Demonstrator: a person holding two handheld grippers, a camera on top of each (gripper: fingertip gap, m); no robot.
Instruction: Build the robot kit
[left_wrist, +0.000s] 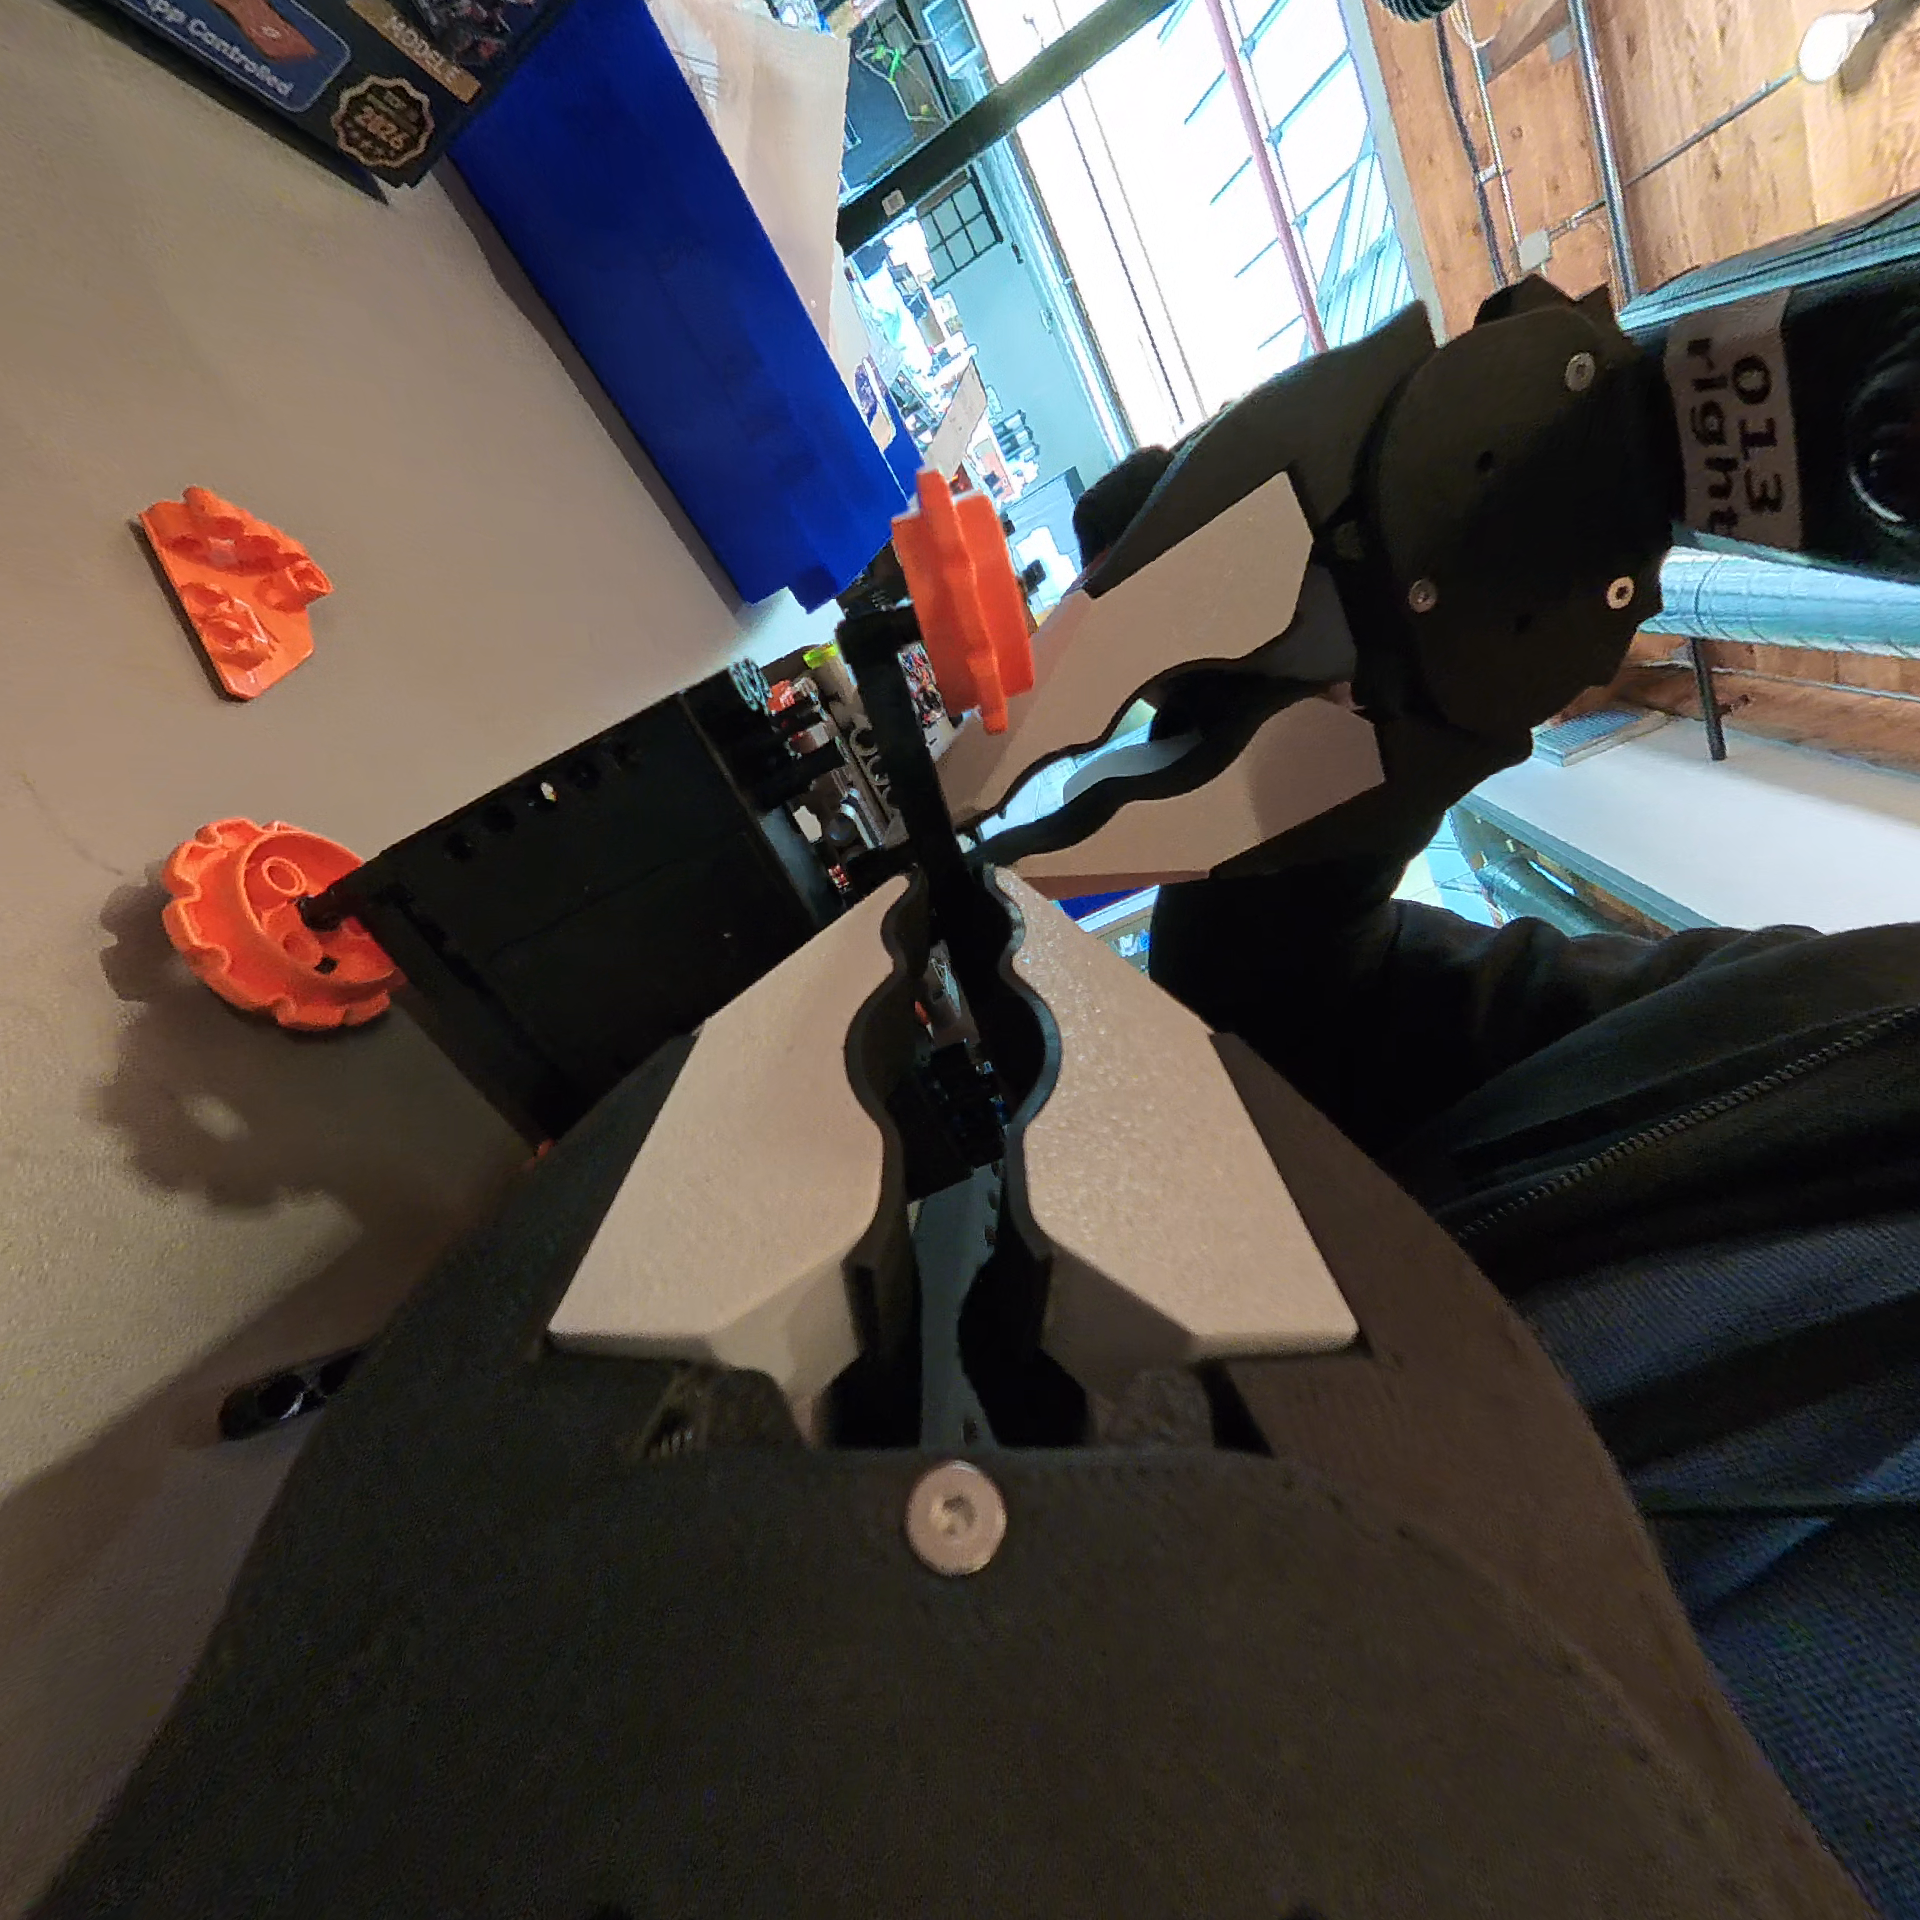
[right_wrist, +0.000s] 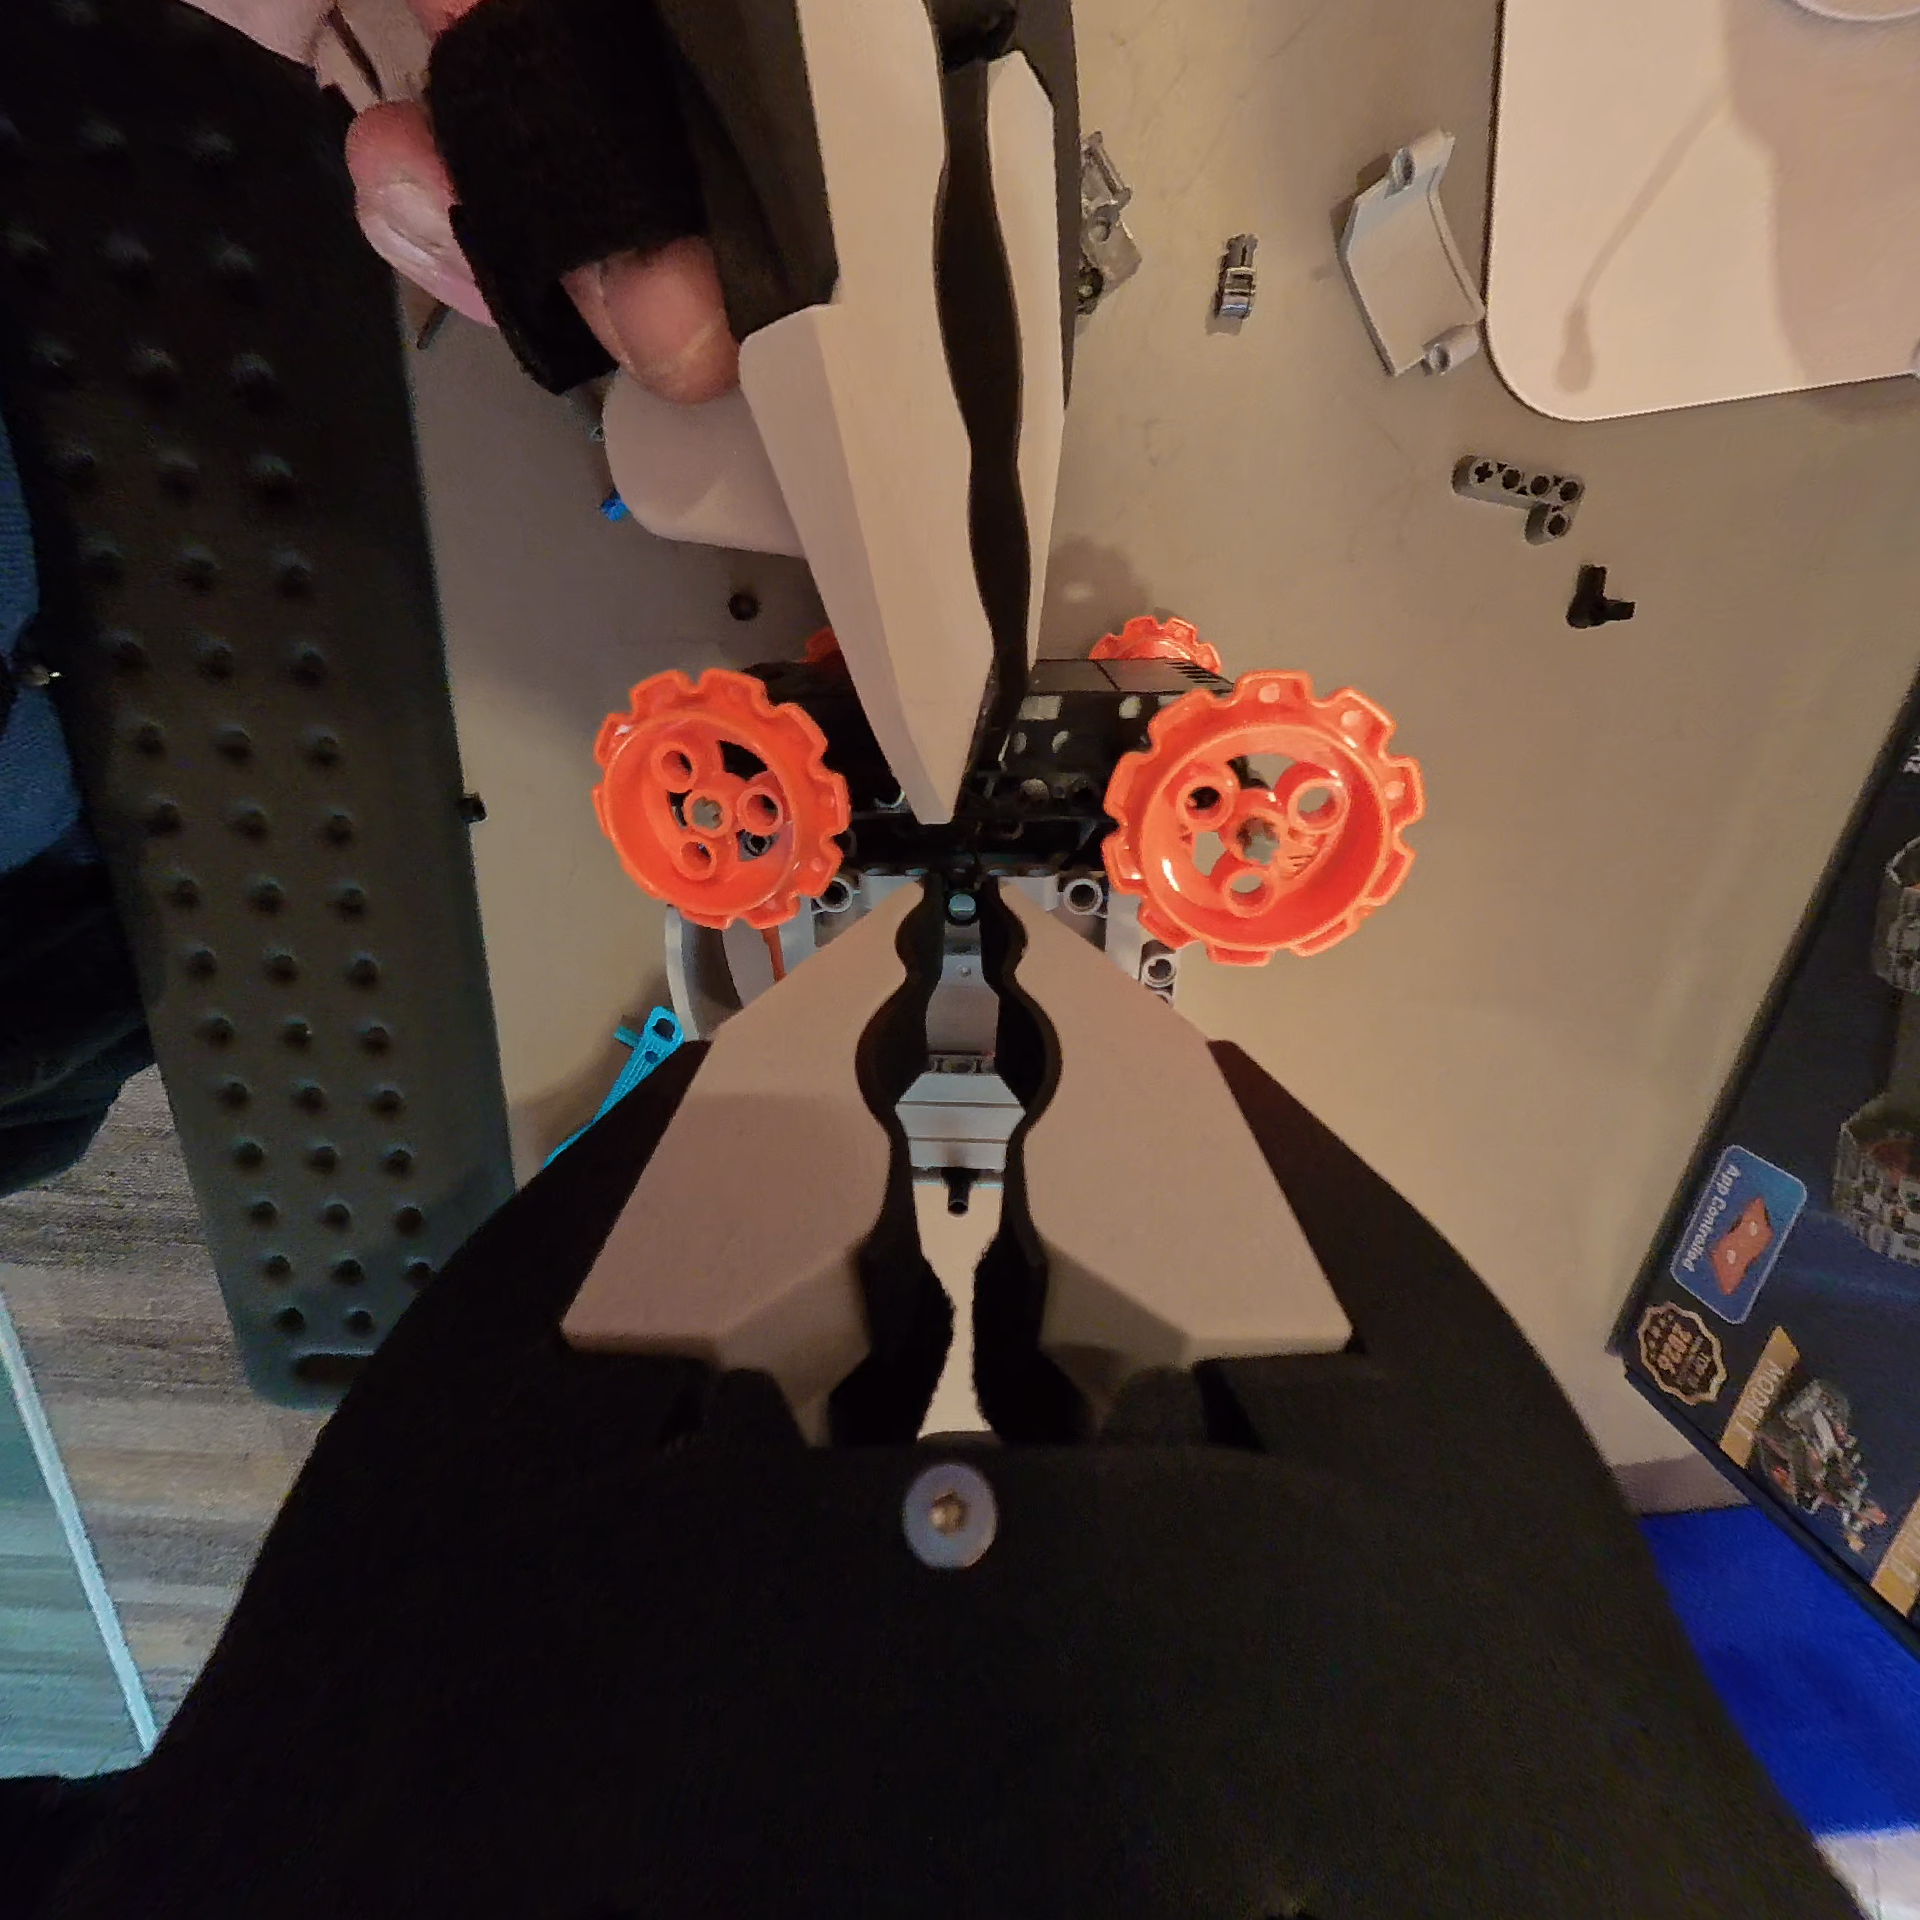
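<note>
**A:** Your left tool (left_wrist: 951, 904) has its two grey-padded fingers pressed together on a thin black bar of the black and grey brick-built vehicle frame (left_wrist: 582, 894). The bar runs up between the wavy black pads and out past the tips.

**B:** And your right tool (right_wrist: 961, 894)?

**A:** Its fingers are drawn in on the grey and black end of that same frame, and its tips meet the left tool's tips there. In the left wrist view the right tool comes in from the right, with its tips just beside the bar.

**B:** Where does the frame sit?

**A:** In the left wrist view one orange toothed plastic wheel (left_wrist: 275, 920) on the frame's axle rests against the pale table (left_wrist: 260, 343), and the frame stands out from the table. A second orange wheel (left_wrist: 961, 597) sits on the far end of the bar, clear of the table. From your right wrist view two orange wheels flank the tools' tips, one on each side.

**B:** What lies around it?

**A:** An orange plate piece with studs (left_wrist: 234, 592) lies well apart from the frame. A blue plastic bin (left_wrist: 665, 281) stands beyond it, next to a dark printed box (left_wrist: 260, 73). In the right wrist view a curved grey panel piece (right_wrist: 1408, 265), a grey angled beam with holes (right_wrist: 1517, 497) and a small black connector (right_wrist: 1595, 601) lie scattered on the table. A gloved hand (right_wrist: 582, 208) grips your left tool's body.
</note>
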